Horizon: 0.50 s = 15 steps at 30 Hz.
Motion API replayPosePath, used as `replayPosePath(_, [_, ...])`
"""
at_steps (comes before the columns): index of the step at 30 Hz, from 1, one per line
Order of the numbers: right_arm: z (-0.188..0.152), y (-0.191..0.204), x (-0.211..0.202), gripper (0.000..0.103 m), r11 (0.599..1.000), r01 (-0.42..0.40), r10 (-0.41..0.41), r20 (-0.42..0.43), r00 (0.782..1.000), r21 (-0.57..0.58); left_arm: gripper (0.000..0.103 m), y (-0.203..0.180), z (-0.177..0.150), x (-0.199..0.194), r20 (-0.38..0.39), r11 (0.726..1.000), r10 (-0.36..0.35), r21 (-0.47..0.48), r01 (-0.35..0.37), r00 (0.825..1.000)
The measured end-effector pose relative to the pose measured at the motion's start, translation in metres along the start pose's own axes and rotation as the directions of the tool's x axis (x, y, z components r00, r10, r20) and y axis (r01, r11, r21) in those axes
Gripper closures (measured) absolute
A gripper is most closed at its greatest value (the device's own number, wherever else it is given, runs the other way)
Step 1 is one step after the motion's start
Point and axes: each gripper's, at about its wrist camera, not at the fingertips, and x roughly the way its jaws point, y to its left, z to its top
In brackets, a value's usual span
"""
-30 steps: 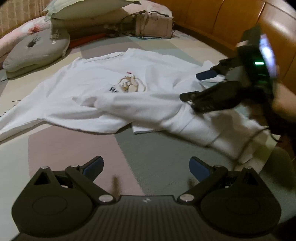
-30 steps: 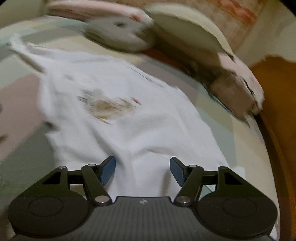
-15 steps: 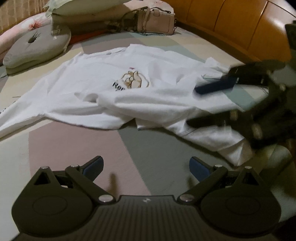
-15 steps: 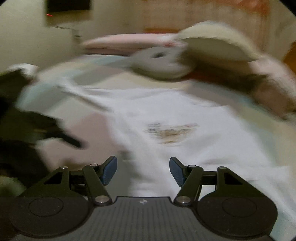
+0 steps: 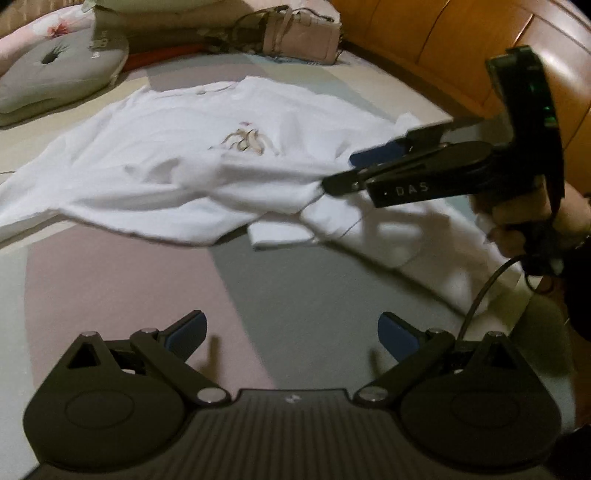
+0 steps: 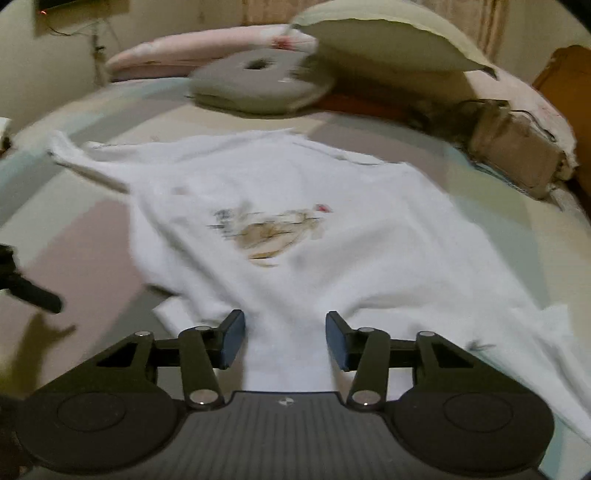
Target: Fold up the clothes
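White T-shirt (image 5: pixel 184 177) lies rumpled on the bed (image 5: pixel 122 280); right gripper (image 6: pixel 284 338) straddles its fabric, jaws parted; left gripper (image 5: pixel 291 332) is released.

The letters "DAS" stand in pale print on the black side of the right tongs (image 5: pixel 369 173); the white T-shirt's (image 5: pixel 177 147) print is unreadable.

A home bedroom — a bed (image 5: pixel 110 295) in pastel sheets, pillows (image 6: pixel 388 37) and a round grey cushion (image 6: pixel 258 85) far ahead of the claw, a handbag (image 5: pixel 299 31) against the wooden headboard (image 5: pixel 443 44).
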Motion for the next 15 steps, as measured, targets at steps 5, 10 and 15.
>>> replayPosePath(5, [-0.01,-0.015,-0.016,0.046,0.996,-0.045,0.043,0.03,0.999,0.074,0.004,0.009,0.01,0.014,0.081,0.985,-0.126,-0.112,0.135,0.989])
replayPosePath(10, [-0.018,-0.018,-0.027,0.046,0.99,-0.055,0.047,0.069,0.997,0.127,0.005,0.031,0.009,0.035,0.166,0.936,-0.192,-0.267,0.231,0.967])
replayPosePath(15, [-0.026,-0.021,-0.038,0.046,0.982,-0.068,0.049,0.107,0.993,0.178,0.008,0.059,-0.002,0.045,0.269,0.864,-0.241,-0.377,0.333,0.932])
